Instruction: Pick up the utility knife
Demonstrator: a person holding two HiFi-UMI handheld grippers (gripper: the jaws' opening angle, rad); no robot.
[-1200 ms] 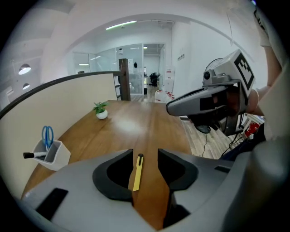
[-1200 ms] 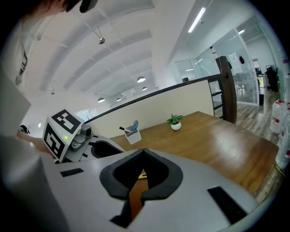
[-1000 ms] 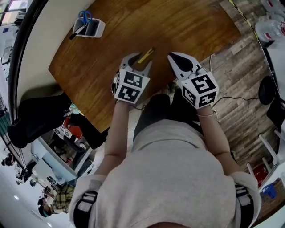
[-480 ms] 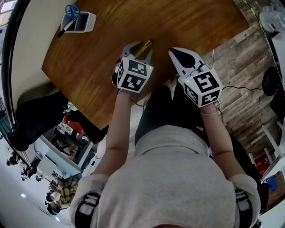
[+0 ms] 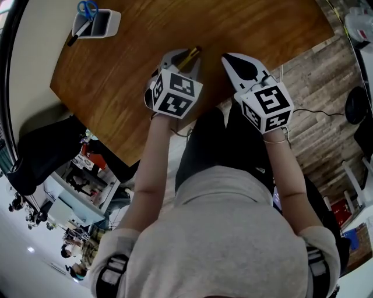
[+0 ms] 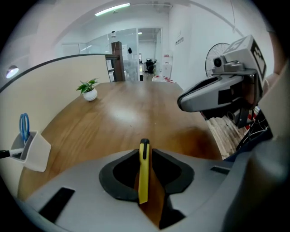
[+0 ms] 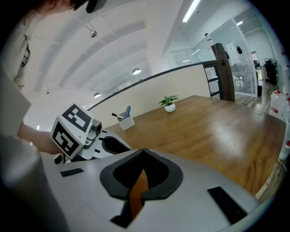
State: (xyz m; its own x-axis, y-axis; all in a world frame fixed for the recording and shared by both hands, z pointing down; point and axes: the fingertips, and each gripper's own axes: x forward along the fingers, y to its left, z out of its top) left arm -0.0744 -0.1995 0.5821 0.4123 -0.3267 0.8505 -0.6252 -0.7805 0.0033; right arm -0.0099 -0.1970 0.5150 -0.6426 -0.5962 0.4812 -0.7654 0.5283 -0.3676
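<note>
- The only markings you carried were the black-and-white square markers on the left cube (image 5: 175, 93) and the right cube (image 5: 267, 109); they held patterns, not words.
- The yellow utility knife (image 6: 143, 170) bore no lettering that could be read in your left gripper view; its far end was black.
- The utility knife lay on the wooden table (image 5: 145, 35), near the edge closest to you, with its length running along the line of your left gripper's jaws.
- Your left gripper (image 6: 146, 152) pointed steeply down at the table, and its jaws were closing with the knife between them. A sliver of table showed between the knife and one jaw, so the pads were not yet pressing on it.
- Your right gripper (image 7: 144, 152) sat just beside the left one, tilted down more gently, with its tip over the same table edge. Its jaw tips met and nothing stood between them.
- Both of your forearms reached forward side by side from your body.
- A white pen holder (image 5: 96, 23) with blue-handled scissors (image 5: 87, 8) stood well apart at the far corner of the table, and a small potted plant (image 6: 89, 90) stood further along it.
</note>
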